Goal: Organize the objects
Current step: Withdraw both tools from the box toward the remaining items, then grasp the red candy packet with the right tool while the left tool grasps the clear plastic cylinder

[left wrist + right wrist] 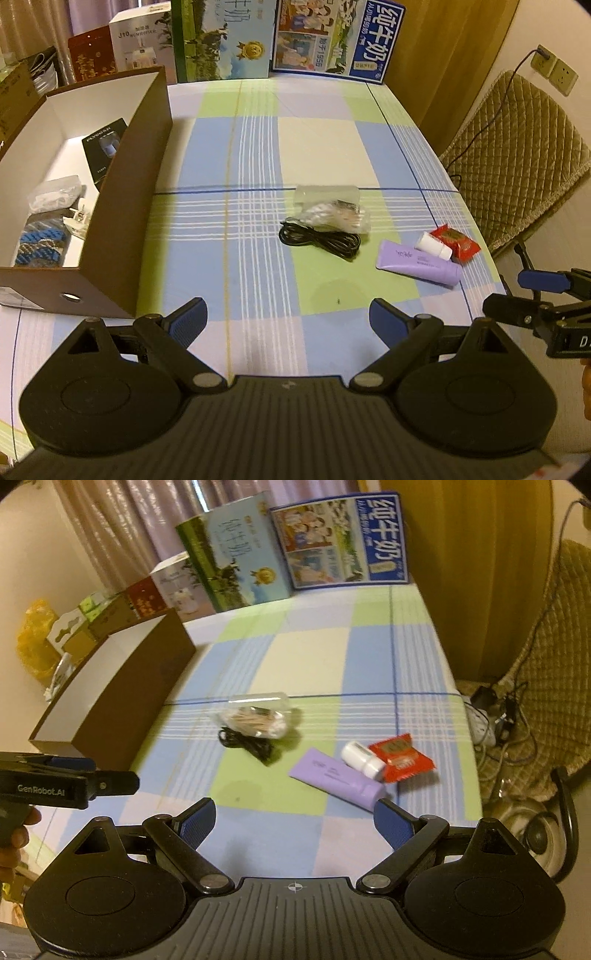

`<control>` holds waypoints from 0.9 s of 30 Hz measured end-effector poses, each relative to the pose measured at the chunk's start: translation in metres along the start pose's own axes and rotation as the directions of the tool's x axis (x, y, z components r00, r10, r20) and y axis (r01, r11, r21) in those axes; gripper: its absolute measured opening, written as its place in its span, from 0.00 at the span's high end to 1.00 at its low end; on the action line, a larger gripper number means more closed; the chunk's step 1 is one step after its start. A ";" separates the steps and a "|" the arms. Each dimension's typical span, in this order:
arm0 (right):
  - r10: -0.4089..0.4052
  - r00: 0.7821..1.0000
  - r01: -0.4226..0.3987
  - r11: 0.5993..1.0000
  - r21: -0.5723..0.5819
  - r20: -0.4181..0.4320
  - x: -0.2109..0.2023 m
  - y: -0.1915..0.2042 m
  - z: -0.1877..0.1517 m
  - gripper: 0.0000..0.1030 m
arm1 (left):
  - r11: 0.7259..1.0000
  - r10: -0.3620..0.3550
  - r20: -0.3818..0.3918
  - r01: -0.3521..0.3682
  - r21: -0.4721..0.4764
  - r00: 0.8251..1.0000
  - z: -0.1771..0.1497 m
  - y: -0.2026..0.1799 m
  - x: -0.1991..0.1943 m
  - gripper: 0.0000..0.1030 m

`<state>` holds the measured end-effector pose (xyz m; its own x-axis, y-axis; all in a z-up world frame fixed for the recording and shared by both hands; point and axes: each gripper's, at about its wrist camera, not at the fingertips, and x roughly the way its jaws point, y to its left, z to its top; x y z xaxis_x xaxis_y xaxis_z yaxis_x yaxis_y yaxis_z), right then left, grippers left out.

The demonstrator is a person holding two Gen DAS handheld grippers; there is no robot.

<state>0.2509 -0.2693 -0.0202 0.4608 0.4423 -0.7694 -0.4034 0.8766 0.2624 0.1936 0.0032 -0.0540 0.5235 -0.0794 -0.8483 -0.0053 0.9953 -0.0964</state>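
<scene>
Looks maybe half done: the box (122,221) already holds a few bits, but the cable (319,242), plastic bag (334,212), purple tube (417,263), little white bottle (433,245) and red packet (458,242) sit on the desk (317,147) right of it, left gripper (287,319) and right gripper (295,819) both spread wide, holding nothing.

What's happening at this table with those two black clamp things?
A person holds a gripper in each hand and is tidying small items into the brown box. Both the left gripper and right gripper are open and empty, above the checked tablecloth. Still out: a black cable, a clear bag, a purple tube, a small white bottle and a red packet. The box already holds a few things.
</scene>
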 end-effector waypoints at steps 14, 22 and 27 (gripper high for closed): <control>-0.104 0.994 0.103 0.994 0.020 0.043 0.011 -0.039 0.004 0.13 | 1.000 0.008 -0.015 -0.008 -0.008 1.000 0.005 -0.002 0.014 0.10; -0.138 0.989 0.140 0.988 -0.059 0.046 0.040 -0.067 0.019 0.44 | 1.000 0.020 -0.029 -0.020 -0.013 0.999 0.012 -0.002 0.027 0.10; -0.145 0.989 0.146 0.986 -0.085 0.027 0.062 -0.082 0.028 0.49 | 0.999 0.031 -0.042 -0.032 -0.017 0.999 0.018 -0.001 0.038 0.10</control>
<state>0.3350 -0.3079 -0.0730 0.5359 0.3159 -0.7830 -0.3969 0.9127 0.0966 0.2289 0.0002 -0.0771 0.4872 -0.0507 -0.8718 -0.0366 0.9963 -0.0783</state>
